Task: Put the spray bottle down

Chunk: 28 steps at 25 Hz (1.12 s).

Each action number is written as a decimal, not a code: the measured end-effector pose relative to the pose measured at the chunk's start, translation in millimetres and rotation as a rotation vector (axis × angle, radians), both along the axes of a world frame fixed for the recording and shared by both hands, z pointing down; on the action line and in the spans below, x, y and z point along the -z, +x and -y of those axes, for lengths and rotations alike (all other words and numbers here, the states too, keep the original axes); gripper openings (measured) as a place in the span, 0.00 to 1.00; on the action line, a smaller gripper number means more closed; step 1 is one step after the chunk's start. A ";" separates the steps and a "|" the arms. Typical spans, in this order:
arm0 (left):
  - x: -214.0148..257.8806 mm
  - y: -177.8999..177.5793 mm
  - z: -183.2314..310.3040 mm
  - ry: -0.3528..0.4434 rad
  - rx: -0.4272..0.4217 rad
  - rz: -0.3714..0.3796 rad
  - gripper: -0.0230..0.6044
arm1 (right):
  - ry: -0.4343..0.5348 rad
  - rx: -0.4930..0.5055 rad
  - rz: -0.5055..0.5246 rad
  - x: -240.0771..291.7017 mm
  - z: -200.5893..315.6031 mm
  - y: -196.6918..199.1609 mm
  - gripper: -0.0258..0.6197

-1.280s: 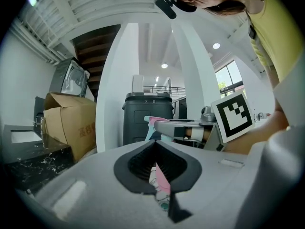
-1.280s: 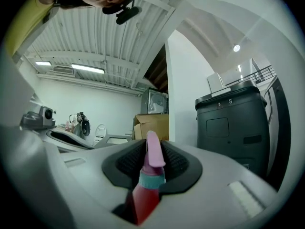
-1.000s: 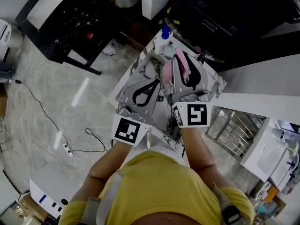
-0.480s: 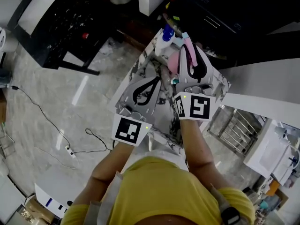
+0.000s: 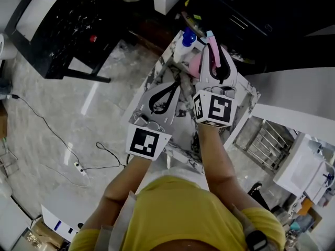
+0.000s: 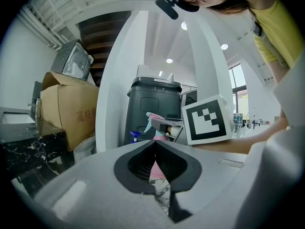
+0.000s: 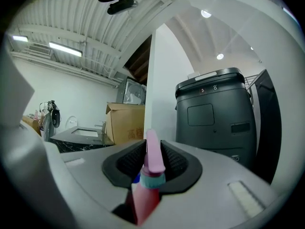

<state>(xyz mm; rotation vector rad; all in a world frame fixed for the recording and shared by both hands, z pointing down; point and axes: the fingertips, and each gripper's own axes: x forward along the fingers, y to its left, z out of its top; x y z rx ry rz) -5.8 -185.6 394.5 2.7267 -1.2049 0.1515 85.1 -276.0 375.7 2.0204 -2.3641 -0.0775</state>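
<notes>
My right gripper (image 5: 213, 51) is shut on a pink spray bottle (image 5: 192, 67) over the far end of a small marbled table (image 5: 180, 132). In the right gripper view the bottle's pink head (image 7: 153, 157) and teal collar stand upright between the pads, near the tips of the right gripper (image 7: 152, 143). My left gripper (image 5: 177, 89) hangs beside it on the left, shut and holding nothing. In the left gripper view the left gripper (image 6: 155, 142) has its tips together, and the pink spray bottle (image 6: 155, 123) shows ahead beside the right gripper's marker cube (image 6: 207, 120).
A white bottle with a blue cap (image 5: 184, 42) stands at the table's far corner, close to the pink bottle. A tall black bin (image 7: 214, 113) and a cardboard box (image 6: 66, 111) lie beyond. A black desk (image 5: 68, 30) and a floor cable (image 5: 52, 135) are on the left.
Both grippers have moved forward over the table, away from the body. The right one carried the pink bottle farther toward the far corner, next to the blue-capped bottle.
</notes>
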 end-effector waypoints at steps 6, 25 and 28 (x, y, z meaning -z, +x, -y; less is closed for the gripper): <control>-9.2 2.0 13.8 -0.016 -0.013 0.012 0.04 | -0.021 -0.044 -0.011 -14.7 12.7 3.9 0.18; -28.3 -9.2 23.3 -0.053 0.014 0.019 0.04 | -0.084 -0.121 -0.051 -62.6 35.9 1.9 0.18; -28.8 -8.2 20.5 -0.059 0.007 0.022 0.04 | -0.092 -0.131 -0.055 -69.4 33.1 1.1 0.19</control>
